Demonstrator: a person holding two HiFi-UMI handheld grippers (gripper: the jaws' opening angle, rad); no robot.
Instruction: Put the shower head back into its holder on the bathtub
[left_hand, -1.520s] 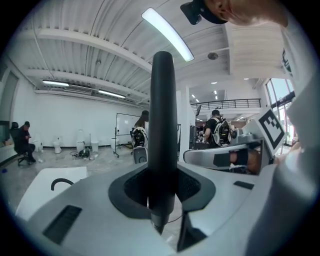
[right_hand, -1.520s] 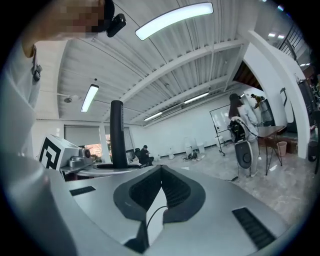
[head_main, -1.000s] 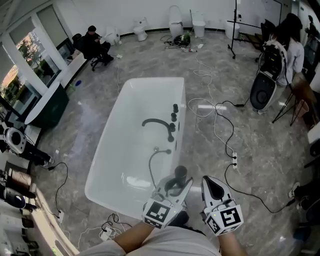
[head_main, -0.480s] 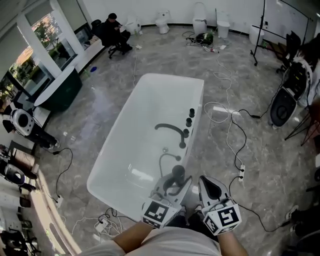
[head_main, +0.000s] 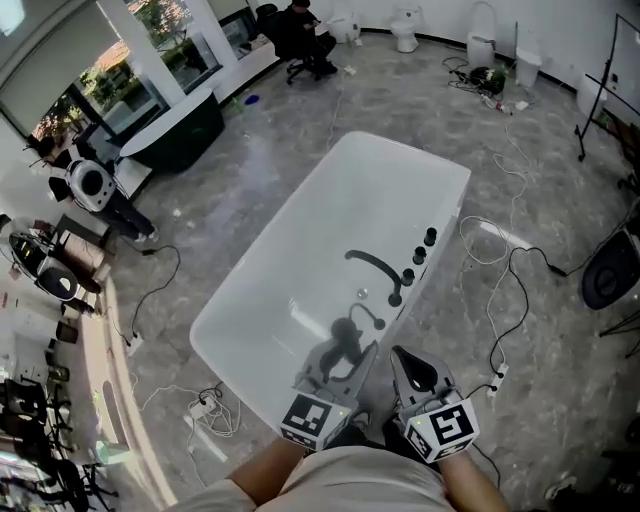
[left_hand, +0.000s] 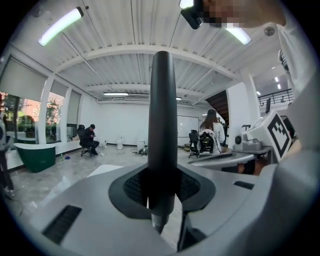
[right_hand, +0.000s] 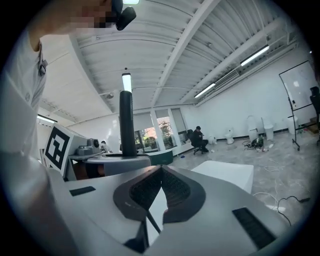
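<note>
A white bathtub (head_main: 330, 165) lies slantwise across the head view, with a dark curved tap (head_main: 372, 264) and a row of dark fittings (head_main: 418, 256) on its right rim. My left gripper (head_main: 345, 362) hovers over the tub's near end, shut on the dark shower head (head_main: 343, 338), whose hose (head_main: 368, 312) runs up towards the fittings. In the left gripper view the handle (left_hand: 162, 125) stands upright between the pads of the left gripper (left_hand: 161, 200). My right gripper (head_main: 413, 372) is beside it, shut and holding nothing; in its own view the right gripper (right_hand: 160, 175) shows its pads meeting.
Cables (head_main: 500, 270) trail over the grey floor right of the tub, and a power strip (head_main: 205, 405) lies at its near left. A dark green tub (head_main: 180, 130), a seated person (head_main: 300, 25) and toilets (head_main: 405, 25) are far off. A dark stand (head_main: 610, 270) is at right.
The head view has swung, so the tub now lies more slantwise and further up-right. Both grippers moved sideways together with the person. The left grip on the shower head is unchanged.
</note>
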